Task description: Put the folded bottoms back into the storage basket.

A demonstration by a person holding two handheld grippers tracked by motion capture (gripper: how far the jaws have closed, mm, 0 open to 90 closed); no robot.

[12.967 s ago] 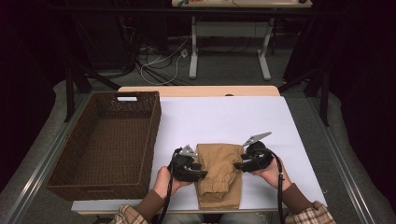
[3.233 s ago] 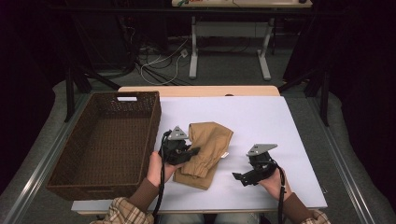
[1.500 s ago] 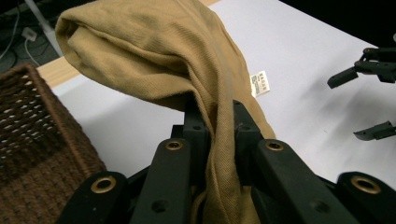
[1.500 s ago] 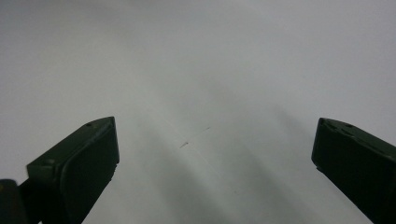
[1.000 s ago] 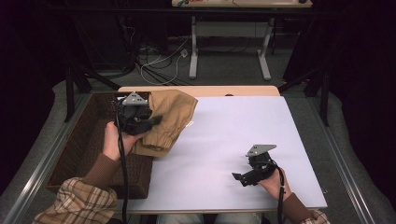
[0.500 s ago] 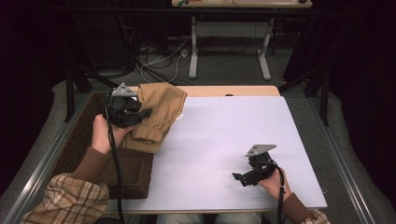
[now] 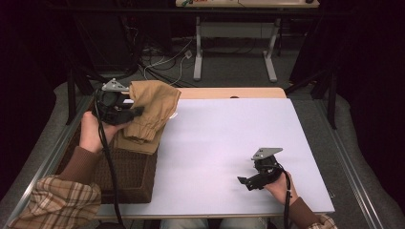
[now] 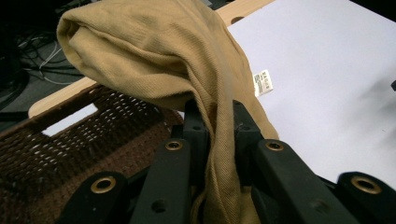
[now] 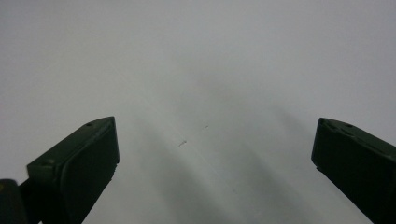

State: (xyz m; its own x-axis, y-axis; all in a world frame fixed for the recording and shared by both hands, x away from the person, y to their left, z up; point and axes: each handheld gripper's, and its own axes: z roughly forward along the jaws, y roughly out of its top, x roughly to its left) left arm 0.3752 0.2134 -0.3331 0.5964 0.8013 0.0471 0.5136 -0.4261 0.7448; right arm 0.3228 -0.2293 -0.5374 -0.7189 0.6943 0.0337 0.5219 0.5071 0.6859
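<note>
High view showed the left tongs (image 7: 136, 112), clamped on the folded trousers (image 7: 150, 112), had carried them over the basket (image 7: 129, 169) at left; right tongs (image 7: 246, 182) rested wide open, empty.

Left hand (image 7: 93, 131) was raised at far left, forearm in plaid cuff over brown sleeve reaching up from bottom corner. Left gripper (image 7: 136, 112) pointed right, roughly level, its 2 jaws clamped tight on tan cloth (image 8: 187, 70), cable trailing down along arm. Right hand (image 7: 279, 183) sat low at near right, wrist bent inward. Right gripper (image 7: 241, 181) pointed left and down, 2 jaws spread wide, nothing between them, grey 3-cornered plate facing up.
</note>
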